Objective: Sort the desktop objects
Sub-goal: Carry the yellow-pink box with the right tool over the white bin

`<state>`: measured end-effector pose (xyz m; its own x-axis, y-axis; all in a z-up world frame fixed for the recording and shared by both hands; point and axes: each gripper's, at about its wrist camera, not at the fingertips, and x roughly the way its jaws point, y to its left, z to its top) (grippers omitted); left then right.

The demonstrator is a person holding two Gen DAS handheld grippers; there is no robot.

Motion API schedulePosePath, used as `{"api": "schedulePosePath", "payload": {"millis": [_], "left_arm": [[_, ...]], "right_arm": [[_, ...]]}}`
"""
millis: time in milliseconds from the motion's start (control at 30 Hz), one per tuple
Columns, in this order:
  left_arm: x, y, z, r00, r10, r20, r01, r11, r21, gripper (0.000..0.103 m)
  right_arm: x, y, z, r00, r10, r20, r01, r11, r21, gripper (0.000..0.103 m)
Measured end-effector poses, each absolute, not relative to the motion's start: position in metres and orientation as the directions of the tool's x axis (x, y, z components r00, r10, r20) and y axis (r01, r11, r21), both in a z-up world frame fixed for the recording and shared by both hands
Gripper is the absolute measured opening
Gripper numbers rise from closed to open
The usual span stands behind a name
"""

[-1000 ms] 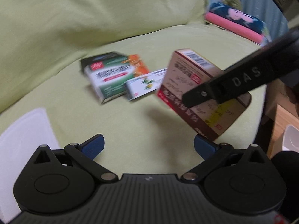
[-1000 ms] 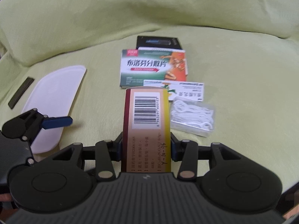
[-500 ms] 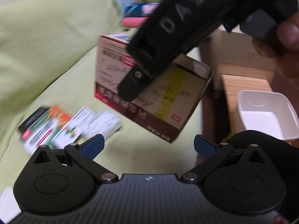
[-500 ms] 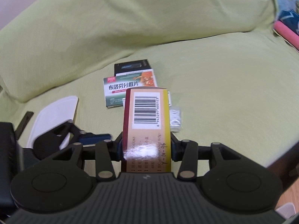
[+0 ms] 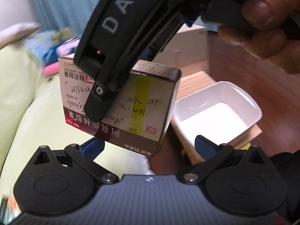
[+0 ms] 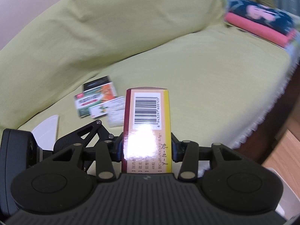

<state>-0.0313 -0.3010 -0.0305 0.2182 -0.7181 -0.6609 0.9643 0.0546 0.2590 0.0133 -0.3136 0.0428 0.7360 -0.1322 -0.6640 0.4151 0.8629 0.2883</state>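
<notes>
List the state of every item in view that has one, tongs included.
Right tongs: shut on the brown medicine box.
Brown medicine box: closed, held off the sofa.
Left tongs: open, nothing between them.
White tray: empty, on the wooden stand.
Green medicine box: closed, lying flat on the sofa.

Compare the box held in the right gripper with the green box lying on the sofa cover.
The maroon-and-tan box is clamped in the right gripper, off the cover; the green box lies flat on the yellow-green cover.
The maroon-and-tan box shows a barcode and handwriting; the green box shows a printed green and orange face.
Both are rectangular printed cartons.
</notes>
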Motion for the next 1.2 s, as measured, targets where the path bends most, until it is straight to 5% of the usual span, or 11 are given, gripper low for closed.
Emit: {"api": "schedulePosePath", "payload": {"millis": [533,1200], "left_arm": [[-0.113,-0.438,-0.093,-0.07,-0.68,-0.73,0.835,-0.441,0.33,0.102],[-0.178,-0.482,-0.216,-0.101,-0.545,-0.832,0.787,-0.555,0.268,0.102]], "right_arm": [[-0.15,-0.402,-0.014,0.598,-0.428,-0.678,0.763,0.564,0.317,0.041],[-0.186,-0.444,-0.15,0.478,-0.405,-0.779,0.867,0.362,0.344,0.041]]}}
